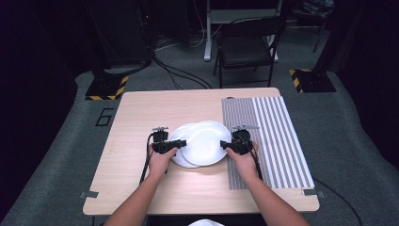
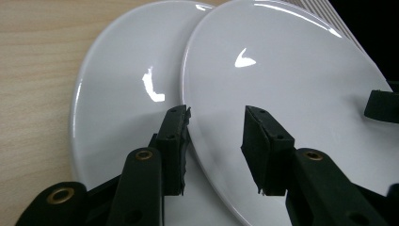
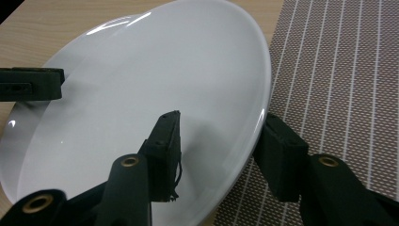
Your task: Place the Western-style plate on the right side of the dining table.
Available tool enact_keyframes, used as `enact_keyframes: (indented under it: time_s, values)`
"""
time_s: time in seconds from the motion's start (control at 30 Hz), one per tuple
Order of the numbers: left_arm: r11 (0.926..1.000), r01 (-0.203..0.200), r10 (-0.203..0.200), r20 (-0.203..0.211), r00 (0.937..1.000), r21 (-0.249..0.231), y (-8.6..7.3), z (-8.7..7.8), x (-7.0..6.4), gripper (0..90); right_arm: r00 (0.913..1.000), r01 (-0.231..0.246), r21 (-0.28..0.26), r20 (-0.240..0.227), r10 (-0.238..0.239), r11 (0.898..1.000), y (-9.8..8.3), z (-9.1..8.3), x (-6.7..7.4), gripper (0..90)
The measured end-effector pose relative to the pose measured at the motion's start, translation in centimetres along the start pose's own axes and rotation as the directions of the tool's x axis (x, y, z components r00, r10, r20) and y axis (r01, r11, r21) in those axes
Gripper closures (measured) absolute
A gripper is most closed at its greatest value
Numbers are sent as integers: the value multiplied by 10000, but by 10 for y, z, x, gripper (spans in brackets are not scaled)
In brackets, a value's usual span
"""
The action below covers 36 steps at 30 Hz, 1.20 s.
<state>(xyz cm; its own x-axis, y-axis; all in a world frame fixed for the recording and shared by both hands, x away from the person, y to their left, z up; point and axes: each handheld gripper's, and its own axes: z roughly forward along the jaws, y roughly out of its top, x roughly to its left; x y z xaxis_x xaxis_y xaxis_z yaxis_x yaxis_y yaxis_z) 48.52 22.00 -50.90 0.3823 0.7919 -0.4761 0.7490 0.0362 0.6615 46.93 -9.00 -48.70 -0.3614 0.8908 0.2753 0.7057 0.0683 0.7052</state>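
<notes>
Overlapping white plates, both empty, upper plate gripped by left claw and right claw, lower plate beneath

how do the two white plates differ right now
The top plate is tilted and overlaps the lower plate, which lies beneath it on the table.

The top plate's rim sits in the jaws of both the left gripper and the right gripper; neither grips the lower plate.

The top plate reaches the striped mat; the lower plate lies left of it.

Both are plain, glossy, round and empty.
</notes>
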Motion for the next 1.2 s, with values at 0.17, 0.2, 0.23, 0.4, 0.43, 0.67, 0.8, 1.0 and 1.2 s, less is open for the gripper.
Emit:
enact_keyframes:
  time_s: [0.17,0.2,0.23,0.4,0.43,0.67,0.8,1.0,1.2]
  values:
    - [10000,-45,45,146,9999,-38,1,4,-5,608,9998,21,-35,213,-20,10000,-1,-4,-5,523]
    - [9999,-128,129,157,9998,-28,1,4,-5,608,9997,-28,40,225,27,10000,-1,-4,-6,523]
    - [9999,-128,129,157,9998,-28,1,4,-5,606,9997,-28,40,225,27,10000,-1,-4,-6,523]
    - [9998,-214,214,129,9997,5,1,6,-8,601,9995,-24,24,300,23,10000,-2,-7,-8,534]
    - [9996,-285,284,138,9995,39,1,6,-8,601,9996,28,41,296,-30,10000,-2,-8,-8,534]
    - [9996,-271,270,107,9996,116,-1,9,-9,602,9973,357,41,645,-359,9994,-6,-16,-5,581]
    - [9994,-289,288,64,9996,187,-2,10,-9,599,9977,325,-11,588,-323,9995,-7,-17,-6,590]
    - [9997,-203,202,66,9998,164,-2,11,-10,600,9991,-88,-23,420,89,10000,-12,-14,-12,587]
    - [9996,-258,257,110,9996,66,-3,10,-13,587,9976,-694,-59,81,695,9976,-19,-11,-18,586]
